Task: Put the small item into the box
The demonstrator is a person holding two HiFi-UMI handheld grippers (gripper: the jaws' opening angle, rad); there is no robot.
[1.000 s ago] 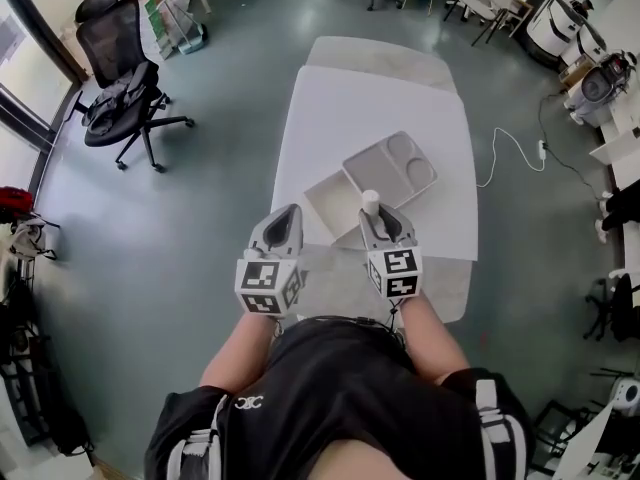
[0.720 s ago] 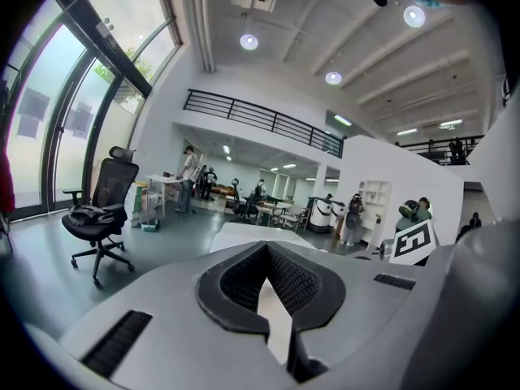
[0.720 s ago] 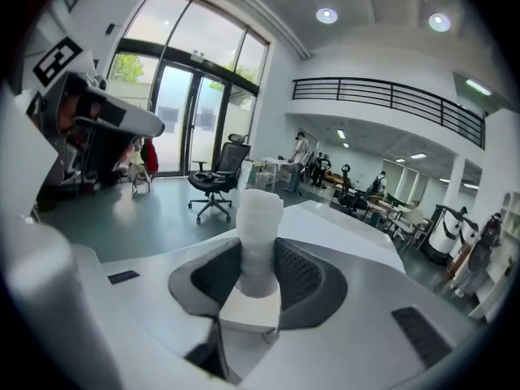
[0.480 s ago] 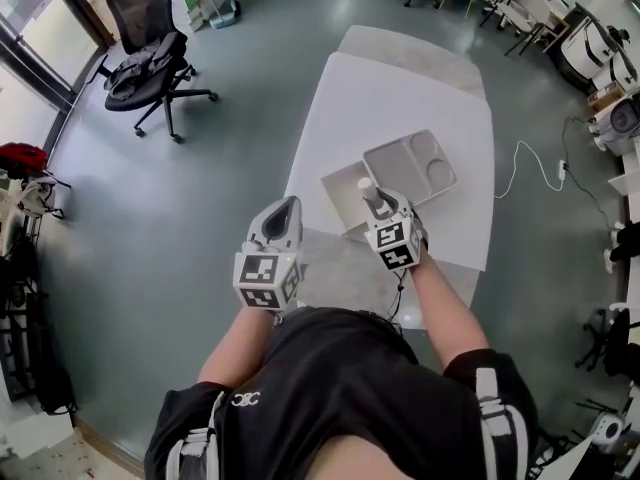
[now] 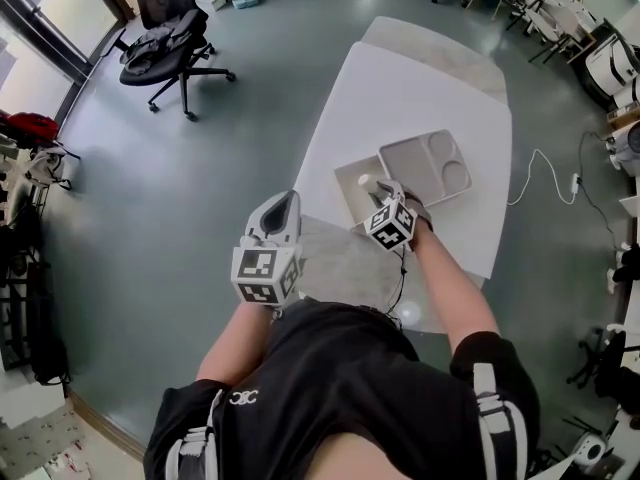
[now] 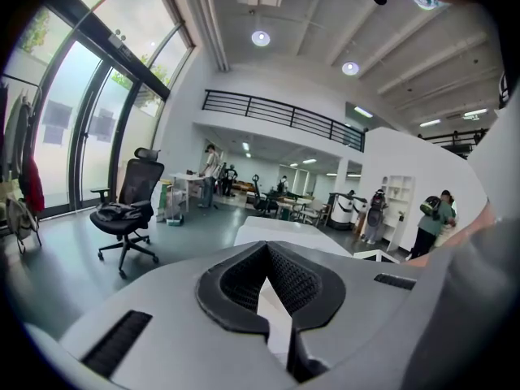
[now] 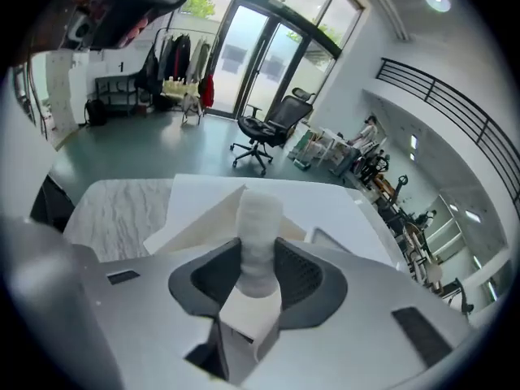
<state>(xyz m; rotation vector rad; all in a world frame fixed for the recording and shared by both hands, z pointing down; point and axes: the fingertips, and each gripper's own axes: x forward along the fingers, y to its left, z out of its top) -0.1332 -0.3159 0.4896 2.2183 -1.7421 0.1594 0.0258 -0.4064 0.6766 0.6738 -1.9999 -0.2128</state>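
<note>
The left gripper (image 5: 283,204) hangs nearest the person's chest, off the table's (image 5: 400,98) left edge and over the floor. In the left gripper view (image 6: 266,254) its jaws stand together at the tips with nothing between them. The right gripper (image 5: 380,196) reaches further out over the table, and in its own view (image 7: 258,260) the jaws are clamped on the item (image 7: 258,226), a small white cylinder that stands upright between the pads and rises above them. In the head view the item (image 5: 367,180) shows over the open white box (image 5: 345,173), though whether it is down inside or just above cannot be told. One flap of the box (image 7: 199,218) stands up just beyond the jaws. A grey tray (image 5: 425,163) with compartments lies touching the box's far right side. Past the table, a black office chair (image 5: 165,43) stands on the grey floor well apart from everything else, near tall windows.
</note>
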